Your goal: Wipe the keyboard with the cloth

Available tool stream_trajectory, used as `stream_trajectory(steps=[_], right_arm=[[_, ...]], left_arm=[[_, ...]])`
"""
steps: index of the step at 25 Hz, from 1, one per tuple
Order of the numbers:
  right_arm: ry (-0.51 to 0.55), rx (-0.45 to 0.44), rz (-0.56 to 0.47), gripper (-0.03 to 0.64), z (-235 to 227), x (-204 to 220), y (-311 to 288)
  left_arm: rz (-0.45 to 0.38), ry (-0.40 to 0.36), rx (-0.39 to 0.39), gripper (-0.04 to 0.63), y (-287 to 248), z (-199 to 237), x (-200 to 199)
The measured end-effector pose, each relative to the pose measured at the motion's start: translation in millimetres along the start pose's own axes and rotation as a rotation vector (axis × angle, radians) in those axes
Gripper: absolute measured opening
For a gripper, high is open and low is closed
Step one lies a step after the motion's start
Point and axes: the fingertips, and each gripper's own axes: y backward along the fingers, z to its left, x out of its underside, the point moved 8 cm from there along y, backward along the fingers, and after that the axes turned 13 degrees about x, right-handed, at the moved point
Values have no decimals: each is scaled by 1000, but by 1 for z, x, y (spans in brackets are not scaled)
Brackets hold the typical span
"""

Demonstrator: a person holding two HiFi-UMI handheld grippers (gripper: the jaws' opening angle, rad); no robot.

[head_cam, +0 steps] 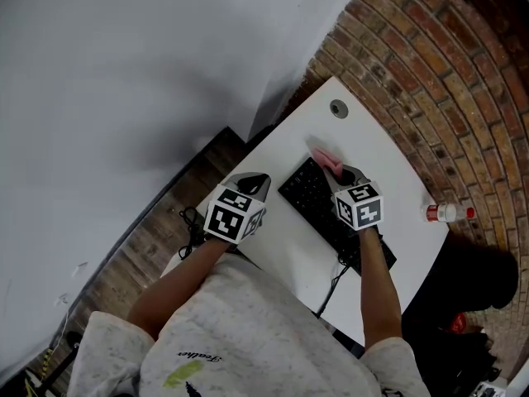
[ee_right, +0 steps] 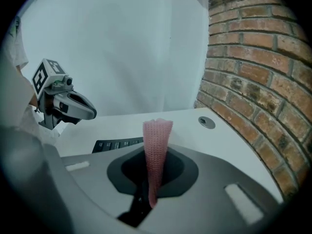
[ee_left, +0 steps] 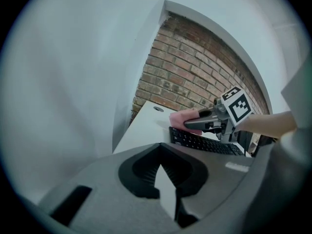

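Nearest the person, the left tool point(head_cam: 254, 182) hangs over the tabletop's point(head_cam: 364, 139) near left part, jaws drawn together at the tips with nothing between them, well short of the keyboard point(head_cam: 312, 195). The right tool point(head_cam: 337, 174) is clenched on a pink cloth point(head_cam: 325, 156), which sticks out past its tips as a narrow upright fold over the keyboard's far end; whether the cloth already touches the keys cannot be told. The wipe looks to be only starting. To do it well, tip the right tool down so more of the fold lies flat on the keys, then draw it along the rows with light pressure. The idle left tool could steady the keyboard's edge against sliding. Farther off lie a round cable grommet point(head_cam: 339, 108) and a small bottle point(head_cam: 446, 213) near the tabletop's right edge
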Motion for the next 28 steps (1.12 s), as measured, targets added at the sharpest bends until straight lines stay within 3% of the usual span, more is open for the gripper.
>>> stream_trajectory(steps=[11,20,28], right_arm=[[90,-60,-23,25,15,-25,-17],[375,-50,-42,25,12,-45,-19],[584,-143,-49,25,37,-42,-16]], left_arm=[[-32,28,-55,-3,18,8,5],[-51,43,-79,-3,23,4,10],[-67,41,-98,-3,22,-7,12]])
